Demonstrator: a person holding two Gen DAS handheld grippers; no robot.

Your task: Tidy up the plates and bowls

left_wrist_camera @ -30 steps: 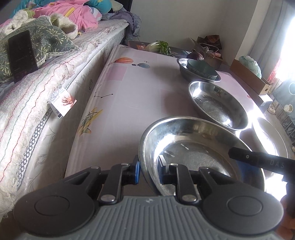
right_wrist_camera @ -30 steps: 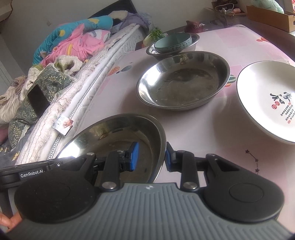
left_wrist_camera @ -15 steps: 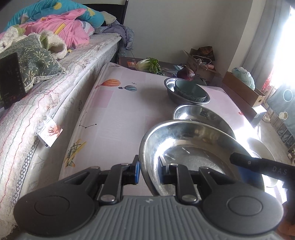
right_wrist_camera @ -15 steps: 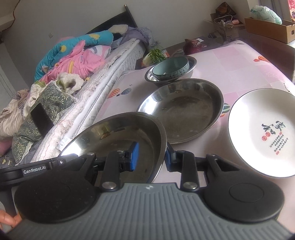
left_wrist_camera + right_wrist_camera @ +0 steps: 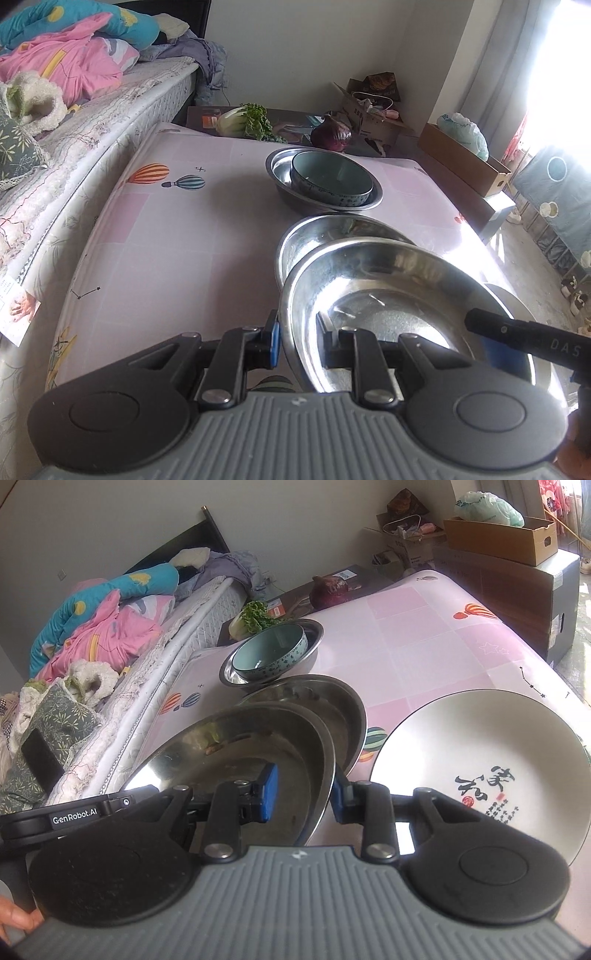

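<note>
Room: bedroom, table (image 5: 177,236) w/ pink balloon-print cloth, bed alongside.
L gripper (image 5: 298,341): my jaws pinch near-left rim of steel basin (image 5: 388,291), one pad in, one out.
R gripper (image 5: 303,794): clamped on same basin's (image 5: 236,746) opposite rim.
Basin: held between both tools, overlapping second steel basin (image 5: 332,229) just past it.
Beyond: teal bowl (image 5: 330,179) nested in small steel bowl (image 5: 280,168).
Right side: white plate (image 5: 487,760) beside R gripper.
</note>
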